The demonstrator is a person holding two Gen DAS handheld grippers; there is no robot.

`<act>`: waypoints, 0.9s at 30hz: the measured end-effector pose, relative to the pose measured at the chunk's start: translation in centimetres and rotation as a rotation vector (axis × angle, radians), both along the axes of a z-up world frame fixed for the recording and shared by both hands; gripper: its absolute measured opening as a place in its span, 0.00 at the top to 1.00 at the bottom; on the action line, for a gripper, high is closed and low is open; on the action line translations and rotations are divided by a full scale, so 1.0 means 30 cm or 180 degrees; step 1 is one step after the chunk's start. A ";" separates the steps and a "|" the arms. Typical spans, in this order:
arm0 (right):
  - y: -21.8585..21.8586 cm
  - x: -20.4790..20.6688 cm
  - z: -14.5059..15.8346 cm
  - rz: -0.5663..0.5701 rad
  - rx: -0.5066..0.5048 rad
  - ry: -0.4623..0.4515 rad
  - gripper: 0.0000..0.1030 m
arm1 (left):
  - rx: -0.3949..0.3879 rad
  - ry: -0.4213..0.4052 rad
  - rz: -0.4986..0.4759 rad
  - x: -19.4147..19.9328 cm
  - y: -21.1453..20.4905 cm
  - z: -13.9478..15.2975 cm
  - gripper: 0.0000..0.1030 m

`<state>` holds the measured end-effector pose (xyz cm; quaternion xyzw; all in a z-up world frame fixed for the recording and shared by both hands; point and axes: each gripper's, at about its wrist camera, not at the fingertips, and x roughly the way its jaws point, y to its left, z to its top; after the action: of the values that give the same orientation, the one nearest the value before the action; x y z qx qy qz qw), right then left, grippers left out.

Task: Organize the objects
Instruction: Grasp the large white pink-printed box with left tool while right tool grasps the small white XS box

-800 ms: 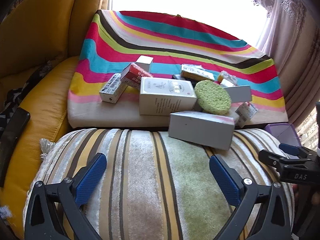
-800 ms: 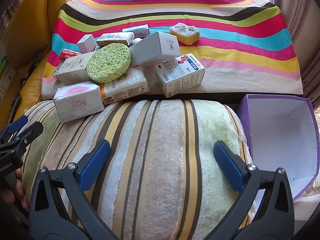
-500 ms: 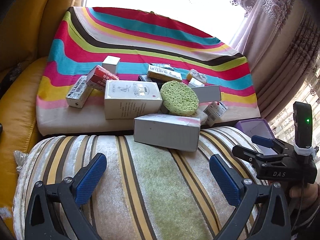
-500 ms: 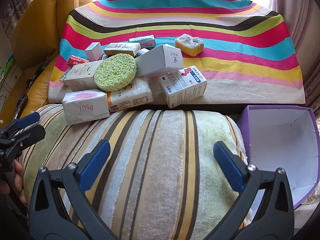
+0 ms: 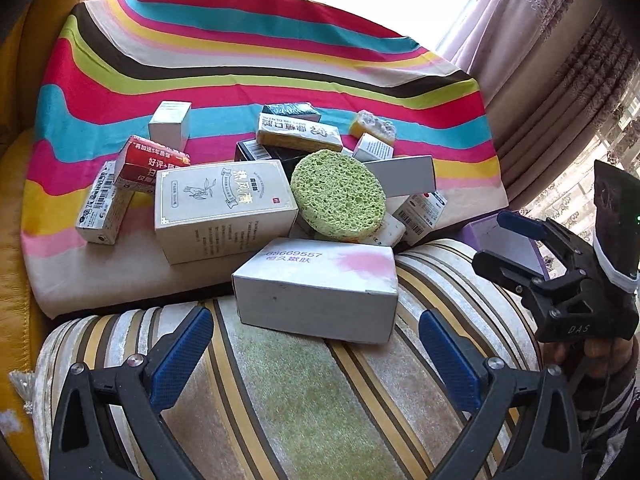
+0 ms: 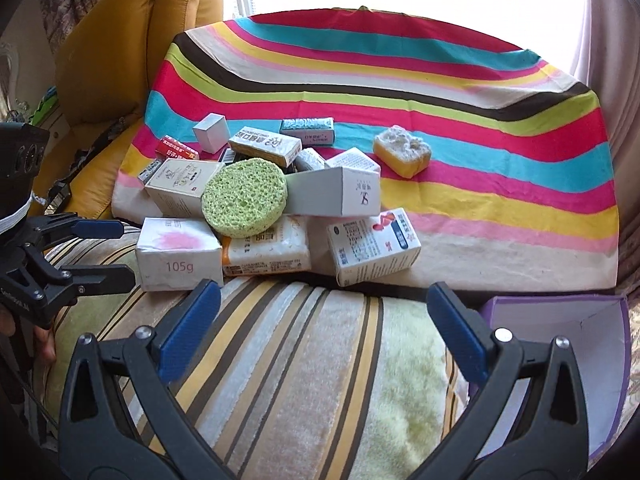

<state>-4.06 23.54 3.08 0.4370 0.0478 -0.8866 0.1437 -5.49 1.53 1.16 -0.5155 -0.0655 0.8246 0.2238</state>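
Boxes and sponges lie in a loose pile on a striped cloth (image 5: 248, 60), and we see them over the top of a striped cushion (image 5: 304, 400). Nearest to us, a white box with a pink stain (image 5: 320, 280) rests with one end on the cushion; its long axis runs across the left wrist view, and in the right wrist view its short end marked 105g (image 6: 178, 256) faces us. Behind it a larger cream box with printed characters (image 5: 224, 204) lies flat, its long axis also across the view. A round green sponge (image 5: 338, 196) leans tilted on the pile, its flat face turned to us. A grey box (image 6: 336, 196) lies behind the sponge, with one end pointing to the right. A white box with blue and red print (image 6: 374, 246) lies at the near edge of the cloth, and a yellow sponge (image 6: 402, 150) sits apart, farther back. An open purple box (image 6: 560, 360) stands on the right beside the cushion.

Our left hand-held gripper (image 5: 316, 356) hangs wide apart over the cushion, with nothing between its blue pads. Our right hand-held gripper (image 6: 320, 328) is equally wide and holds nothing.
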 end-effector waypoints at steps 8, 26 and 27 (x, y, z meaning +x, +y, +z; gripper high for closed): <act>0.007 -0.137 -0.015 0.0239 0.0056 -0.0011 0.00 | 0.0064 -0.0214 -0.0152 -0.048 0.011 -0.032 0.00; 0.096 -0.375 -0.083 0.0418 -0.0724 -0.0432 0.16 | 0.0119 -0.0471 -0.0324 -0.124 0.039 -0.073 0.00; 0.100 -0.385 -0.085 0.0424 -0.0780 -0.0461 0.19 | 0.0113 -0.0462 -0.0334 -0.126 0.040 -0.070 0.00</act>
<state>-15.62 26.55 0.54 0.4748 -0.0424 -0.8405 0.2576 -9.26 2.75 -0.95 -0.5726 -0.0690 0.7709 0.2704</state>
